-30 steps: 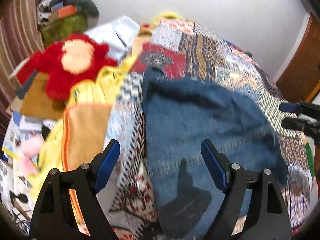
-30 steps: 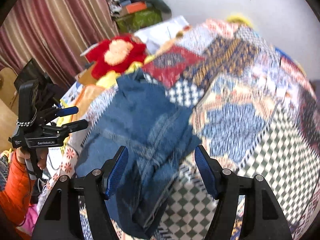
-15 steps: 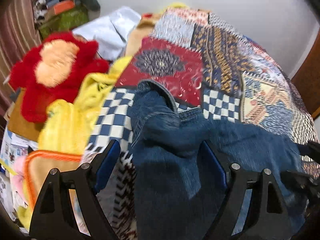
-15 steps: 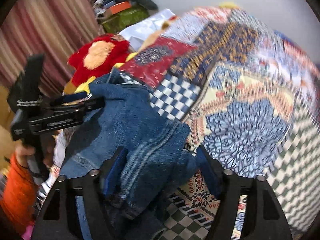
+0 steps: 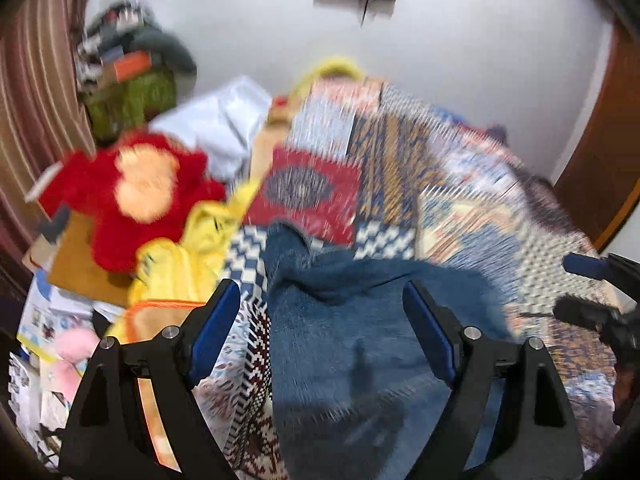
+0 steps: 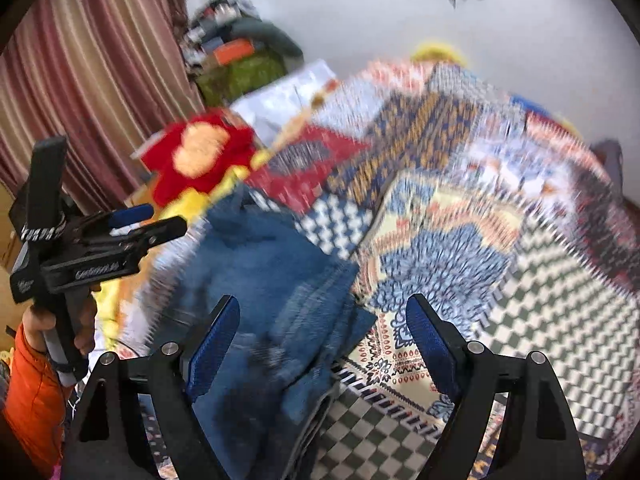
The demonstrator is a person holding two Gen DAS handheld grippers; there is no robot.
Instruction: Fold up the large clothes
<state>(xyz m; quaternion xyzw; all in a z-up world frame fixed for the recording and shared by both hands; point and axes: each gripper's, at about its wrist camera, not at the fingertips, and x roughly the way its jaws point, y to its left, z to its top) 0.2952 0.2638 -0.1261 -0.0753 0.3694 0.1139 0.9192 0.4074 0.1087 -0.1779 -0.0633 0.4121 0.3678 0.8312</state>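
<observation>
A pair of blue jeans (image 5: 360, 340) lies bunched and folded over on a patchwork quilt (image 5: 460, 184). My left gripper (image 5: 320, 316) is open and empty, held above the jeans. My right gripper (image 6: 324, 328) is open and empty, above the right edge of the jeans (image 6: 260, 280). The left gripper also shows at the left of the right wrist view (image 6: 132, 228), and the right gripper shows at the right edge of the left wrist view (image 5: 588, 288). Both views are motion-blurred.
A red plush toy (image 5: 136, 192) and yellow cloth (image 5: 188, 252) lie left of the jeans. White bedding (image 5: 224, 128) and stacked things (image 5: 132, 80) sit at the back left. Striped curtain (image 6: 80, 100) on the left, a wooden door (image 5: 600, 160) on the right.
Both grippers have pulled back and up from the jeans, which were between the open fingers half a second ago. The jeans now lie released on the quilt.
</observation>
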